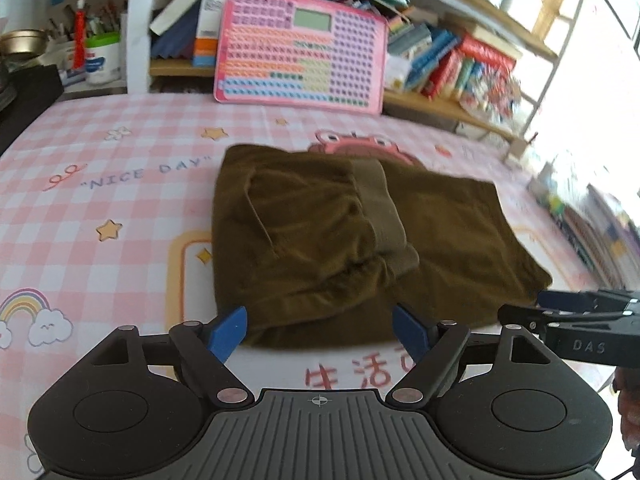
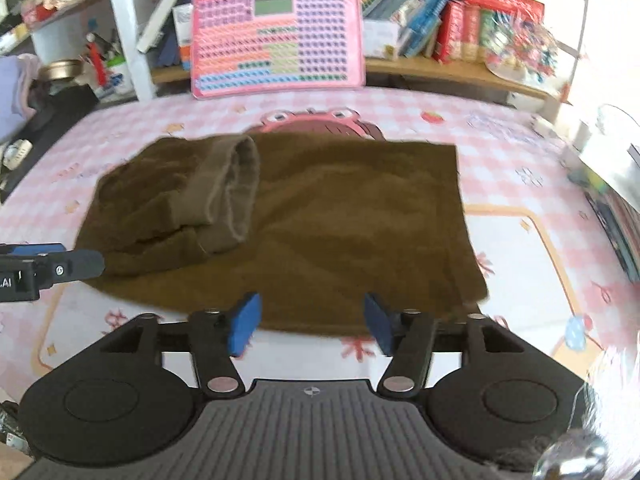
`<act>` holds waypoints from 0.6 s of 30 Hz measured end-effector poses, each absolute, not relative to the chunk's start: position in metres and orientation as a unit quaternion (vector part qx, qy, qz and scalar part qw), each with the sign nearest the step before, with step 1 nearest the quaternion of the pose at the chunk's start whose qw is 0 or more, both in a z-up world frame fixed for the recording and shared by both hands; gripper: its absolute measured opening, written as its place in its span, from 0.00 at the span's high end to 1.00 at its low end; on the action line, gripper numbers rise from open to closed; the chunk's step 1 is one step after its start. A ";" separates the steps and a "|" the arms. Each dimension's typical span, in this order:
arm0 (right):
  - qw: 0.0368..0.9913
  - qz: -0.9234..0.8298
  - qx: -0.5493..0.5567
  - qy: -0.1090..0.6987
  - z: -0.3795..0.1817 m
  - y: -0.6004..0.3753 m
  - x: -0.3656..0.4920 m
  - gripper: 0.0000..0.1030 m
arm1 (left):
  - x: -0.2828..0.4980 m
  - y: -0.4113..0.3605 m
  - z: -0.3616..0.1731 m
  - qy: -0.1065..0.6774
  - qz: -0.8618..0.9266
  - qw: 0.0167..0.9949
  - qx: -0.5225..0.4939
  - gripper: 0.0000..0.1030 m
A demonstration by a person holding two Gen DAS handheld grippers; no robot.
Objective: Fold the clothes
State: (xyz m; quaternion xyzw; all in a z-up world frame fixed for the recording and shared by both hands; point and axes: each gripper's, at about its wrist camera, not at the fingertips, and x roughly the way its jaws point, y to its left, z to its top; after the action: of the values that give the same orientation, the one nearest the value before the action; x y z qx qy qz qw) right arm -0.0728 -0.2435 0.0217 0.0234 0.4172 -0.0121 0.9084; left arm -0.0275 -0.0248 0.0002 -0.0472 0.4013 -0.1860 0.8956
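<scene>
An olive-brown garment [image 1: 344, 240] lies folded on the pink checked cloth [image 1: 100, 184]. Its ribbed waistband [image 1: 384, 212] lies doubled over on top. My left gripper [image 1: 320, 330] is open and empty, just short of the garment's near edge. My right gripper [image 2: 312, 322] is open and empty at the near edge of the same garment [image 2: 340, 220], whose waistband [image 2: 232, 196] lies on the left part. The right gripper shows at the right edge of the left wrist view [image 1: 568, 312]. The left gripper shows at the left edge of the right wrist view [image 2: 48, 264].
A pink keyboard toy [image 1: 300, 48] leans against the shelves at the far edge of the table, also in the right wrist view [image 2: 278, 36]. Shelves of books [image 2: 440, 20] run behind. A pen cup [image 1: 102, 56] stands far left. Stacked items [image 2: 616, 208] sit at the right edge.
</scene>
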 end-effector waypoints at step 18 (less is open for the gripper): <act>0.908 -0.012 0.038 0.417 0.019 -0.271 -0.084 0.31 | -0.031 -0.051 0.001 0.418 -0.165 0.893 -0.029 0.15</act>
State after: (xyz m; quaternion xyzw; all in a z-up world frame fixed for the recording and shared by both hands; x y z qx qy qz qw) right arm -0.0845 -0.2711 0.0190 0.0381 0.4172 -0.0117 0.9079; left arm -0.0313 -0.0512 0.0011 -0.0289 0.4179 -0.1647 0.8930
